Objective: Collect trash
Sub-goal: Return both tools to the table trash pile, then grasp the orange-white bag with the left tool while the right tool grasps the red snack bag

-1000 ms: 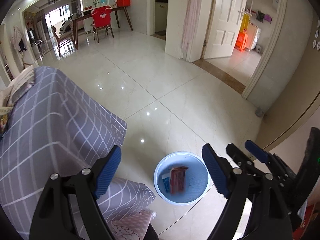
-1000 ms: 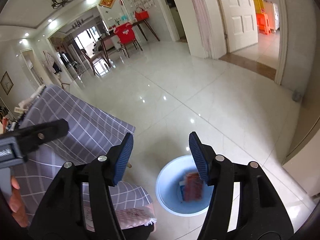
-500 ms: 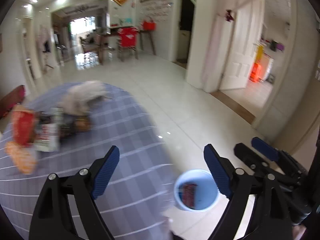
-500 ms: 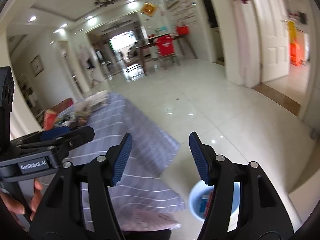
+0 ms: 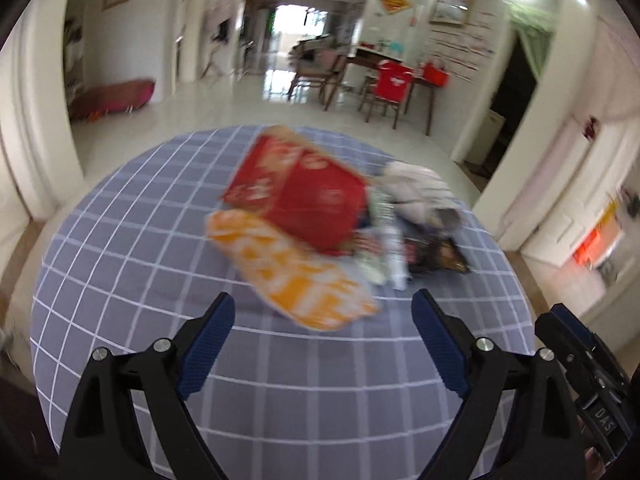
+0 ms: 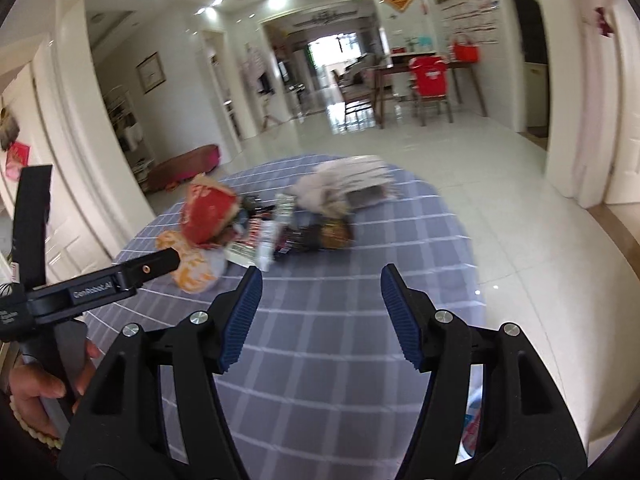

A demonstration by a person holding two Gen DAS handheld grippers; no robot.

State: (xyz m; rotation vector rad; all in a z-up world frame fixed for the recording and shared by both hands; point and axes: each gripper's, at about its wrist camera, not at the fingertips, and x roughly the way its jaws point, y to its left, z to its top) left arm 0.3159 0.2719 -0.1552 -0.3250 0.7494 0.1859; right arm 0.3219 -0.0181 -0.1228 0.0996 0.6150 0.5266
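Left wrist view: my left fingers (image 5: 322, 340) are spreading wider, empty, over a bench (image 5: 120, 280) draped in grey checked cloth, the trash pile (image 5: 320, 220) just ahead. Beside them my right fingers (image 6: 320, 308) are opening too, nothing between them. Risks, as I judge them: the orange wrapper (image 5: 296, 276) lies flat and may slip from a pinch or drag the cloth; the loosely heaped red packet (image 5: 304, 196) and crumpled paper (image 5: 416, 188) could scatter off the edge. Around me, glossy white floor tiles (image 6: 500, 168), with a dining table and red-covered chair (image 6: 430, 76) beyond.
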